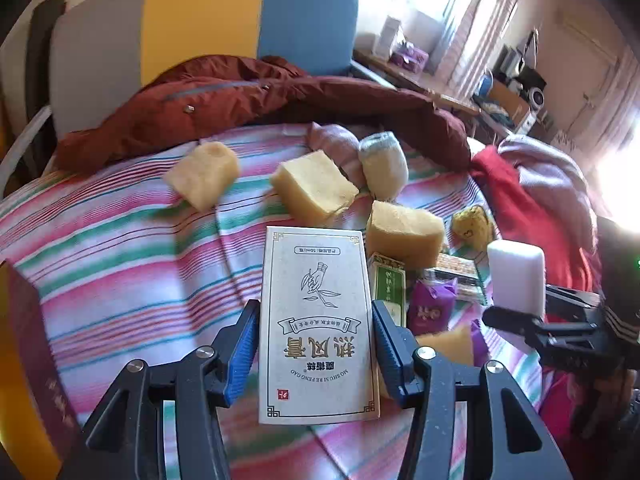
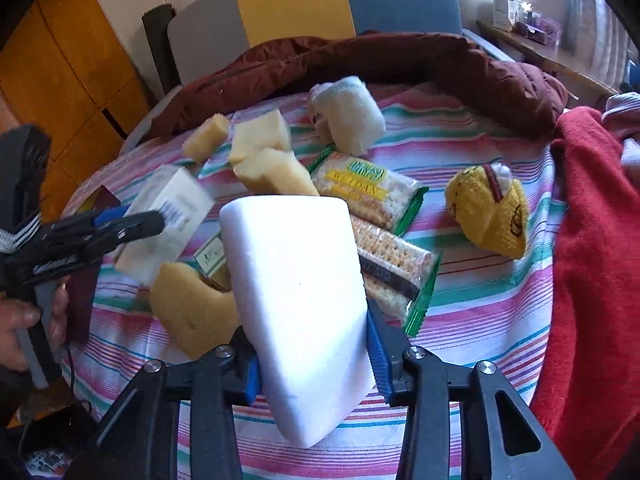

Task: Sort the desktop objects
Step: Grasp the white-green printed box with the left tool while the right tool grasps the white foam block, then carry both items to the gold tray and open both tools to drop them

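My left gripper point(image 1: 316, 340) is shut on a cream carton with Chinese print point(image 1: 316, 320), its blue pads pressed on the carton's long sides. In the right wrist view the same left gripper point(image 2: 136, 220) holds the carton point(image 2: 168, 216) above the striped cloth. My right gripper point(image 2: 312, 364) is shut on a white foam block point(image 2: 296, 300) that stands up between its pads. The block point(image 1: 516, 276) and the right gripper point(image 1: 516, 314) also show at the right of the left wrist view. Yellow sponge chunks point(image 1: 314, 188) lie on the cloth beyond.
On the striped cloth point(image 1: 120, 260) lie two cracker packets point(image 2: 364, 188), a yellow knitted toy point(image 2: 490, 216), a rolled white sock point(image 2: 348, 114), a green box point(image 1: 388, 284) and a purple packet point(image 1: 432, 308). A maroon jacket point(image 1: 240, 96) bounds the back, a red cloth point(image 2: 592, 240) the right.
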